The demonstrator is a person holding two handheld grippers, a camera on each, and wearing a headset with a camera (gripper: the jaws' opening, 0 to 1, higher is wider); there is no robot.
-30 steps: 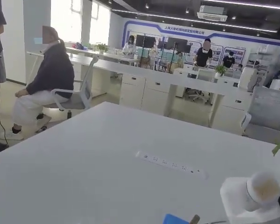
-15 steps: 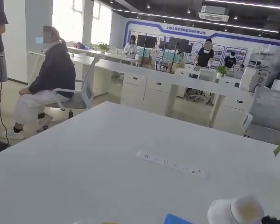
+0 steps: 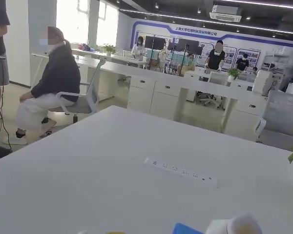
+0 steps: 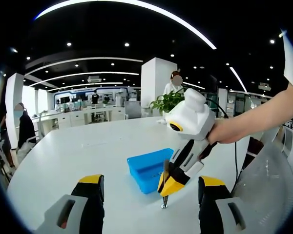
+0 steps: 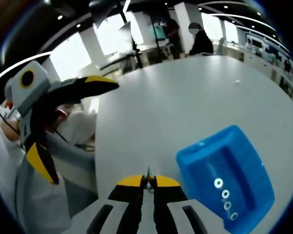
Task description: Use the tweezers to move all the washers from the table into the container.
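Spanning a bright office – white table [image 3: 112, 161], blue container [image 5: 224, 180], left gripper [image 4: 150, 179] apart, right gripper [image 5: 148, 183] clamping tweezers [image 4: 164, 199]

Open blue container [image 5: 210, 146] holds four silver washers [image 5: 225, 193] in a row; slim tweezers [image 4: 164, 200] stand upright at its 5 o'clock corner.

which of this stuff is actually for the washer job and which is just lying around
For the job:
- tweezers, held in the right tongs
- blue container
- washers inside it

Just lying about:
- power strip
- potted plant
- office chair
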